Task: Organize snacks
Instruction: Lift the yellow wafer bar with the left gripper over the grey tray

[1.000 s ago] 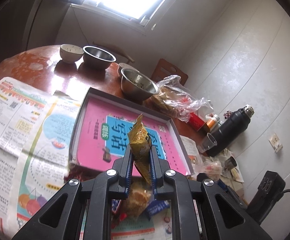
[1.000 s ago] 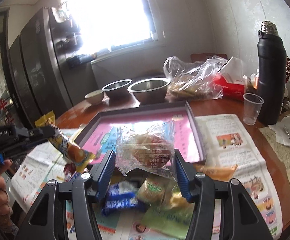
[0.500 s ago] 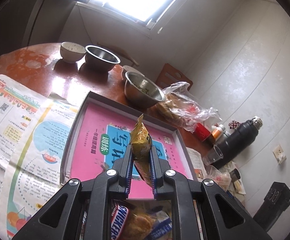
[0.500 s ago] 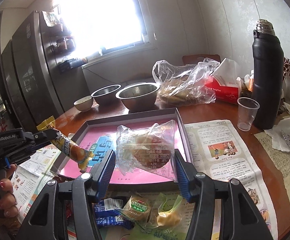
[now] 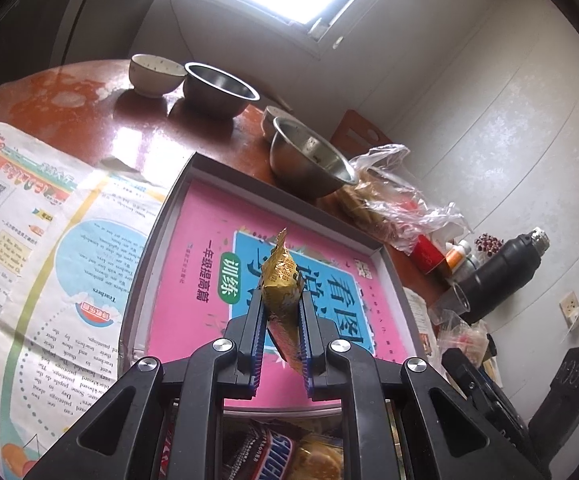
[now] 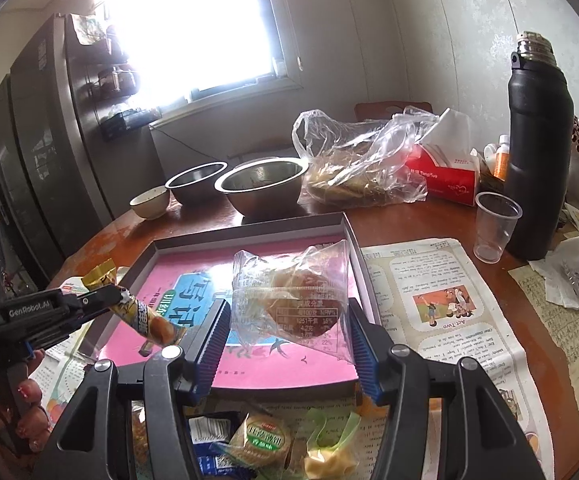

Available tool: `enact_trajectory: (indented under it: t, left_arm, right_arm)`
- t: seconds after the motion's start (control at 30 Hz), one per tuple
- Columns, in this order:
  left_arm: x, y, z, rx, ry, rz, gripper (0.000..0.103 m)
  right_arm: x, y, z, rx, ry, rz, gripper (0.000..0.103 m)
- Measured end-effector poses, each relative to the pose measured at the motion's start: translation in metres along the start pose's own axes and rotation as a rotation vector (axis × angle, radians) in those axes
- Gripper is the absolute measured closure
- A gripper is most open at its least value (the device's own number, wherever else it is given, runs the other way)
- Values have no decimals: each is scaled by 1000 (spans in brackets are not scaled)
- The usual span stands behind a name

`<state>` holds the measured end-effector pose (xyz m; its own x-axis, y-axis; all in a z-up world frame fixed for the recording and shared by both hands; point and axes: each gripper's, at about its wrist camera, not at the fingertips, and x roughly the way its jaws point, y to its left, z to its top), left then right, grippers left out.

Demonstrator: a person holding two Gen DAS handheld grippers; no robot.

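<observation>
Left gripper (image 5: 281, 312) clamped on gold stick (image 5: 280, 280), right gripper (image 6: 285, 332) clamped on clear bun pack (image 6: 289, 300), both over pink tray (image 6: 249, 372); loose snacks (image 6: 261, 440) at tray's 6 o'clock.

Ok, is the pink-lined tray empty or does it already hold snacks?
Empty: the tray floor shows bare in both views; the gold packet and clear bag hang above it, gripped.

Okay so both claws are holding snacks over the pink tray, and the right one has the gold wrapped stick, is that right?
Not quite. The right claw holds the clear-wrapped pastry; the gold-wrapped snack stick is in the left claw, as the left wrist view shows. The rest stands: both are shut on snacks over the pink tray.
</observation>
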<state>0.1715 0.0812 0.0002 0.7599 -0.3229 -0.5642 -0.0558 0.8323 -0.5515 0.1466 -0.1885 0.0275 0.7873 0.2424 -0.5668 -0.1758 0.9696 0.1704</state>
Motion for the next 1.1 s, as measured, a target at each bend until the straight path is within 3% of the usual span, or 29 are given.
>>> enact_trajectory:
  t: [0.63,1.1]
  left_arm:
    - [12,11,-1,-4,40,5,87]
    - [12,9,-6,5,52,19,87]
  right_arm:
    - [42,2,-16,1,133,-16,46]
    - [46,-2,-22,12,153,-29,44]
